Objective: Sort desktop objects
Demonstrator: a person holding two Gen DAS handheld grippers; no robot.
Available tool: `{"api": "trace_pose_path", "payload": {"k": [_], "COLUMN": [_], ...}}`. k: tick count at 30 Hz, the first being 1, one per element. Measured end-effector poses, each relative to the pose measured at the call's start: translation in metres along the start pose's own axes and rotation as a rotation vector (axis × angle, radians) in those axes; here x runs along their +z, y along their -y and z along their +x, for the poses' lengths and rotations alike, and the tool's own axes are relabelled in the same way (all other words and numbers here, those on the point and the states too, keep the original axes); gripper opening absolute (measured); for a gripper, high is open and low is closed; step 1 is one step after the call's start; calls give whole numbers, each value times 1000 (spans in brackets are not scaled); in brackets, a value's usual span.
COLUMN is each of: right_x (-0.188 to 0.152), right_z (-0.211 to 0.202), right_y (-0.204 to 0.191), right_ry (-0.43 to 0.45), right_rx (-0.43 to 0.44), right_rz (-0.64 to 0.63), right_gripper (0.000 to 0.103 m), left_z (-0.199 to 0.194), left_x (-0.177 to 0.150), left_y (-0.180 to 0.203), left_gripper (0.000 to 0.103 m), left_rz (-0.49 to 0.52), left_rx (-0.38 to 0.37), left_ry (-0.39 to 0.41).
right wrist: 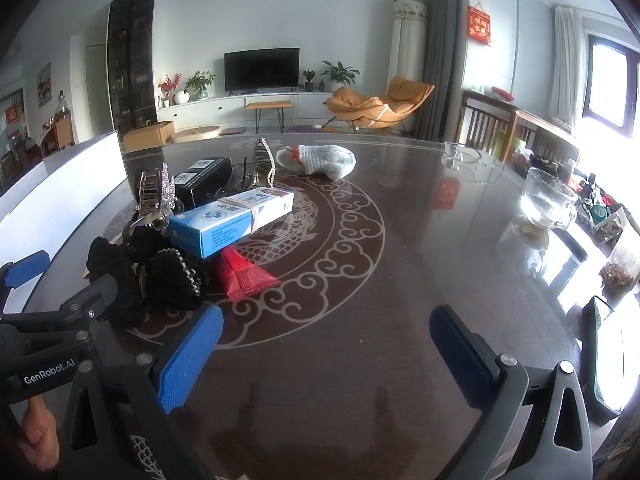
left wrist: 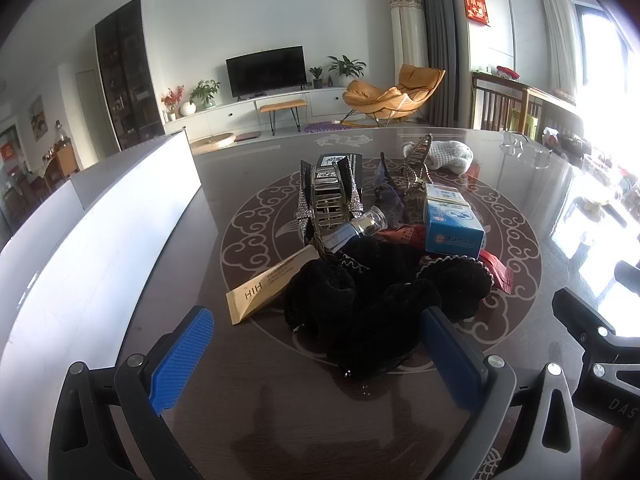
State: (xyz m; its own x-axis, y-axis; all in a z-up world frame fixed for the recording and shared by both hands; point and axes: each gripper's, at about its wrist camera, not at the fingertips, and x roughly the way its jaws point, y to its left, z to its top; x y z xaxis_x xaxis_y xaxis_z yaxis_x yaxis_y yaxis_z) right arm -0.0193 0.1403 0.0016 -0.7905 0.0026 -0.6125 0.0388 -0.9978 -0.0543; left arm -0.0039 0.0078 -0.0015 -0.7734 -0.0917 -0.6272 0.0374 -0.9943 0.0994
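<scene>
A heap of small items lies on the dark patterned table (left wrist: 260, 408). Black fuzzy scrunchies (left wrist: 376, 300) are nearest, with a tan slim box (left wrist: 268, 284), a small glass bottle (left wrist: 362, 226), a blue medicine box (left wrist: 452, 220), a black box (left wrist: 340, 168), rhinestone hair clips (left wrist: 310, 204) and a red sachet (right wrist: 244, 276) around them. My left gripper (left wrist: 316, 356) is open just in front of the scrunchies, touching nothing. My right gripper (right wrist: 324, 352) is open over bare table, to the right of the heap (right wrist: 160, 264). A white knitted cloth (right wrist: 324, 162) lies farther back.
A white bin wall (left wrist: 132, 216) runs along the table's left side. A glass bowl (right wrist: 548, 200) and a clear glass dish (right wrist: 468, 160) stand at the right, with a phone (right wrist: 606, 356) near the right edge. Chairs stand beyond the far right rim.
</scene>
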Motion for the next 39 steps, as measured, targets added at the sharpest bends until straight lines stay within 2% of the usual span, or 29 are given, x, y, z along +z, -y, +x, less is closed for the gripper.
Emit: {"api": "trace_pose_path", "payload": {"k": [39], "right_x": [-1], "right_z": [2], "right_y": [-2], "right_ry": [-5], "right_rx": [3], "right_rz": [-3], "right_gripper": [103], "left_z": [0], "left_x": [-1], "left_y": [-1], "left_gripper": [103], "left_rz": [-5], "left_rx": [-1], "left_ry": [-4]}}
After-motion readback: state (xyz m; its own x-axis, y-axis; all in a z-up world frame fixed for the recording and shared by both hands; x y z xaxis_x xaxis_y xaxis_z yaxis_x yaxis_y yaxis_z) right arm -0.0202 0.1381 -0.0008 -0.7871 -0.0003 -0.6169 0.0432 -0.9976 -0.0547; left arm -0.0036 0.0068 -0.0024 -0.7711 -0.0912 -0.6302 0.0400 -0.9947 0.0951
